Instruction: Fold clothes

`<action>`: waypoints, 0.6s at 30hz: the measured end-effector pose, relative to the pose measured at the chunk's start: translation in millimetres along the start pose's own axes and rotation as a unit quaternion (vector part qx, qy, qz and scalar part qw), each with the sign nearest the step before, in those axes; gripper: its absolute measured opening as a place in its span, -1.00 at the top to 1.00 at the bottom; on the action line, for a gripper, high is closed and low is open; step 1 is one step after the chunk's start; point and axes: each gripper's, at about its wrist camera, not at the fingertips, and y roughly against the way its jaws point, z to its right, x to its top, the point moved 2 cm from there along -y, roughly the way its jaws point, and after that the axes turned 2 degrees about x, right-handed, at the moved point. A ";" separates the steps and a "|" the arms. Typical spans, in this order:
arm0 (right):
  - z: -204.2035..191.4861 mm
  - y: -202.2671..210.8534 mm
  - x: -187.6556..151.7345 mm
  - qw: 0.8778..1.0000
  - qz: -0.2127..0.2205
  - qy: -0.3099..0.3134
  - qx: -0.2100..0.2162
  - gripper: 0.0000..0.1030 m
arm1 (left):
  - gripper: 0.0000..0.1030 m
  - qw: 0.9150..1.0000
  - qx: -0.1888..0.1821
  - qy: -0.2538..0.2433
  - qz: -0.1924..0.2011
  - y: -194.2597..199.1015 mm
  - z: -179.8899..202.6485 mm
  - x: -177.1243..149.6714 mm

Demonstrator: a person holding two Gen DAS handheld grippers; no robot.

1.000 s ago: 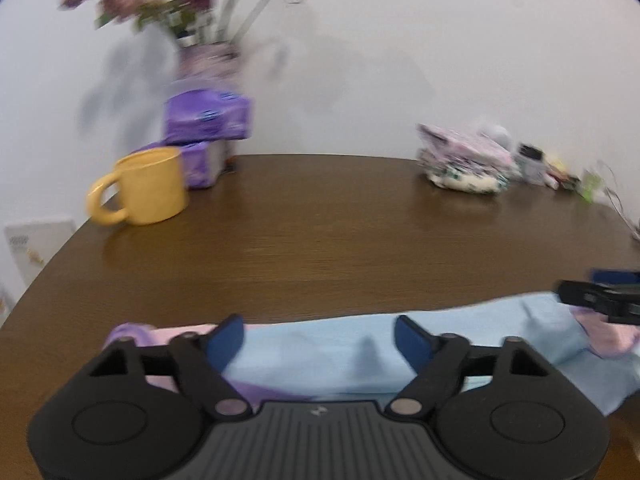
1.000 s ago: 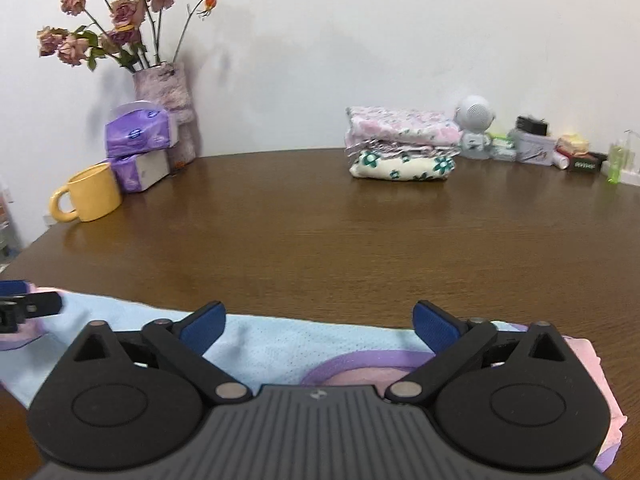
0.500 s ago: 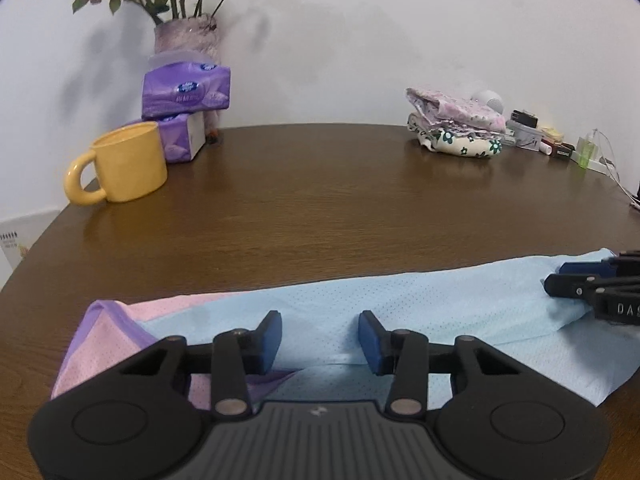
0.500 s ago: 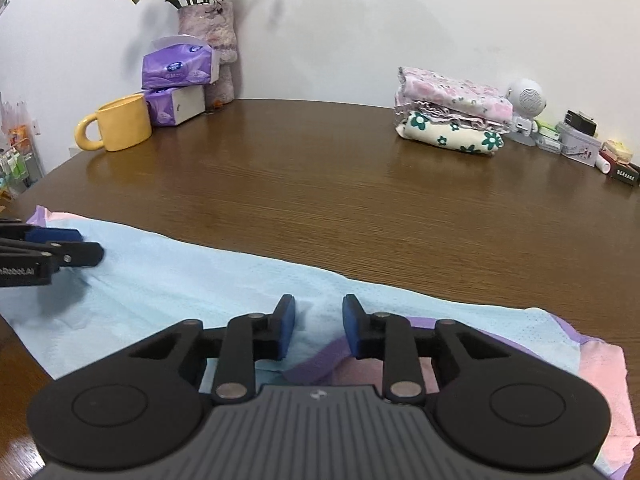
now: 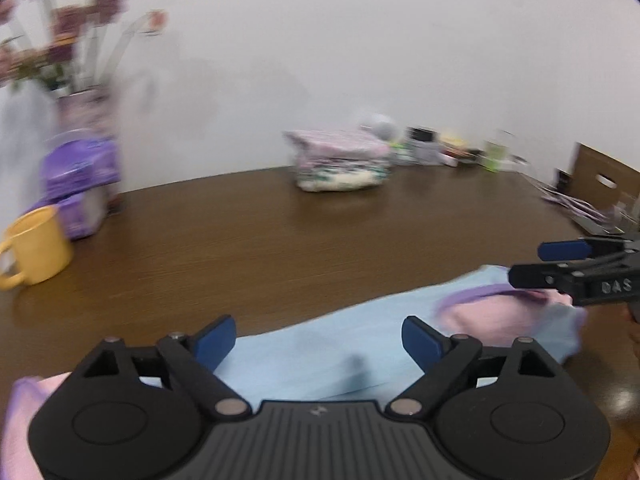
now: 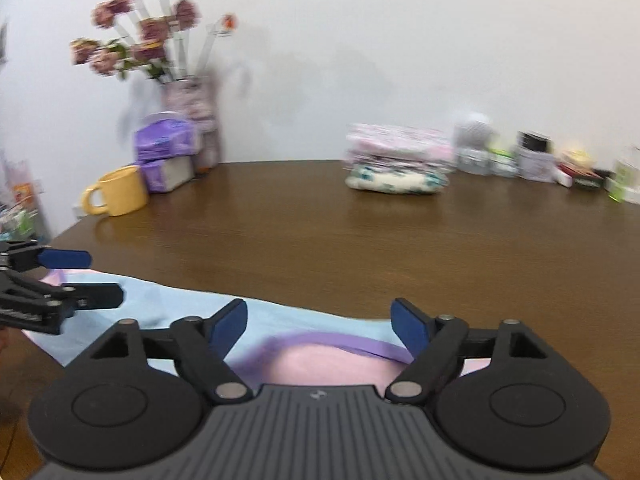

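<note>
Both jaws reopening off light-blue garment (image 5: 320, 354), flowers in vase (image 6: 192, 108), mug (image 6: 120, 191)

Two black hand-held grippers
Left hand-held gripper (image 5: 319, 338) and right hand-held gripper (image 6: 319, 322): blue pads, ribbed bodies, silver pivot screws.

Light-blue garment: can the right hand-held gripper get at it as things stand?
Probably yes. The light-blue garment lies flat right under the right hand-held gripper, whose jaws are opening with nothing pinched between them; nothing blocks the way.

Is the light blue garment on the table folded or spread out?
Folded over: the light blue garment lies as a narrow band along the near edge of the table, its pink and purple part overlapped by blue.
</note>
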 end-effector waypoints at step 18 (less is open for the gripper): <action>132.6 38.6 -60.6 0.979 -0.007 -0.203 -0.033 -0.46 | 0.13 0.983 -0.171 -0.052 -0.031 -66.6 152.7 19.0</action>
